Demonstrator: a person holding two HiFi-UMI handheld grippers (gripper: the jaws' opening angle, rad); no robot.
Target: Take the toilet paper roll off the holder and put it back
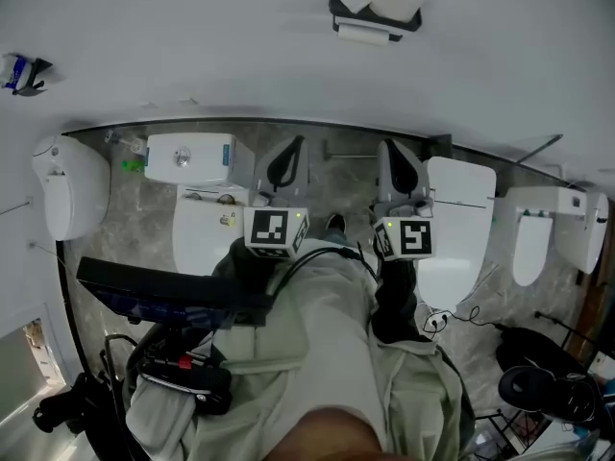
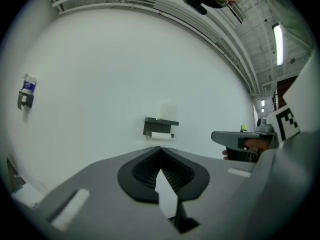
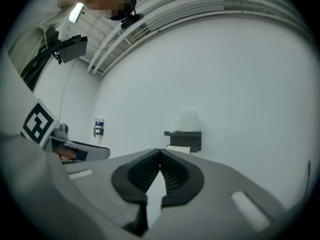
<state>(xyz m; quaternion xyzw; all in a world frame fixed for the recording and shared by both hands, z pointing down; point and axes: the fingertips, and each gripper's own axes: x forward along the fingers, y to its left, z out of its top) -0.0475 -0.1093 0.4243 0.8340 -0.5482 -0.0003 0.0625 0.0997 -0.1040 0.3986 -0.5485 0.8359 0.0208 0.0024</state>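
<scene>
We hold the left gripper (image 2: 160, 150) and the right gripper (image 3: 160, 152) pinched together, empty, well short of the far wall where the toilet paper roll (image 1: 363, 34) hangs in its holder (image 1: 415, 19).
</scene>
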